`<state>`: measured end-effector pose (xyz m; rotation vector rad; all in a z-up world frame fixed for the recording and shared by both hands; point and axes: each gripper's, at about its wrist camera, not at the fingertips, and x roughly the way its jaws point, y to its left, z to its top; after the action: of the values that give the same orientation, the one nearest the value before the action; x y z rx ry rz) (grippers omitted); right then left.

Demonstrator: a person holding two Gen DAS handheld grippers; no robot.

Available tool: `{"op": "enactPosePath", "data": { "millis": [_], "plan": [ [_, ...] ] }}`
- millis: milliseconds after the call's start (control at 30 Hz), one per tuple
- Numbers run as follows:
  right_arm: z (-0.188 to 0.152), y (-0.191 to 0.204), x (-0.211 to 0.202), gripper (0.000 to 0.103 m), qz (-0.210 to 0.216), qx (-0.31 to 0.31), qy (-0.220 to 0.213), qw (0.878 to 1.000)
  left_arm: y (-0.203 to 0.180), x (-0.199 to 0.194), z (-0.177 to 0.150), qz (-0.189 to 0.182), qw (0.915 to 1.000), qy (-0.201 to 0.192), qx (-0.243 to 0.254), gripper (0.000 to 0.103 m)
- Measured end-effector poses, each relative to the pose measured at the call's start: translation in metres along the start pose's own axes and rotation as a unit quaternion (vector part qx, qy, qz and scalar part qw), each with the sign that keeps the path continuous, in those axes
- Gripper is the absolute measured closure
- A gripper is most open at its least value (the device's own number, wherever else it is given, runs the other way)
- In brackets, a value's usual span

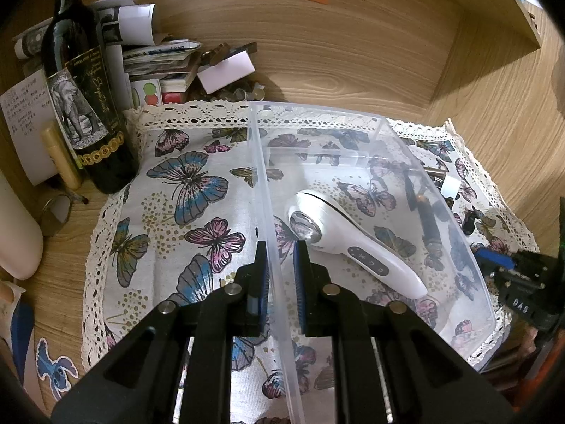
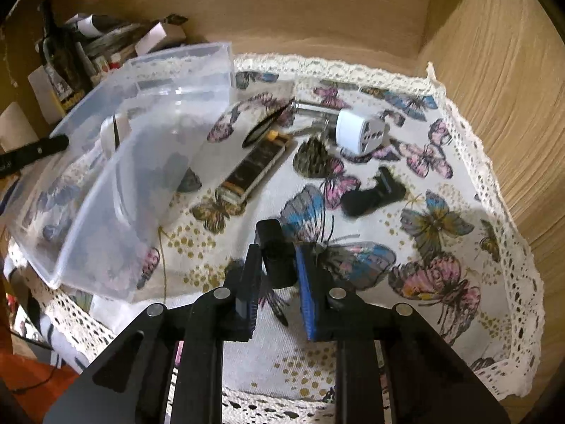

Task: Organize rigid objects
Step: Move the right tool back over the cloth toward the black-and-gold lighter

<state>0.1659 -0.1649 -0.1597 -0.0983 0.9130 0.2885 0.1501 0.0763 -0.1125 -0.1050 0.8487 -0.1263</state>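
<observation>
L wrist view
L gripper point(image 1: 280, 268): straddles near wall of clear bin point(image 1: 469, 247); pads not pressed on it, can't tell if gripping.
Shaver-type white device point(image 1: 353, 243): inside bin, just ahead-right of fingers.
Wine bottle point(image 1: 84, 106): upright, far ahead-left, off the butterfly cloth point(image 1: 159, 212).

R wrist view
R gripper point(image 2: 279, 268): clamped on small black cylinder point(image 2: 277, 254).
Bin point(image 2: 106, 212): left of gripper, tilted.
White plug adapter point(image 2: 360, 130), black clip point(image 2: 374, 194), dark flat bar point(image 2: 254, 166): ahead on cloth, outside bin.
</observation>
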Motion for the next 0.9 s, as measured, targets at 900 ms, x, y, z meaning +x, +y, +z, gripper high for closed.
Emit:
{"op": "enactPosePath", "data": {
  "millis": [900],
  "plan": [
    [0.081, 0.074, -0.024, 0.085, 0.042, -0.091, -0.107, 0.989, 0.001, 0.000, 0.000, -0.010, 0.9999, -0.003, -0.002, 0.090]
  ]
}}
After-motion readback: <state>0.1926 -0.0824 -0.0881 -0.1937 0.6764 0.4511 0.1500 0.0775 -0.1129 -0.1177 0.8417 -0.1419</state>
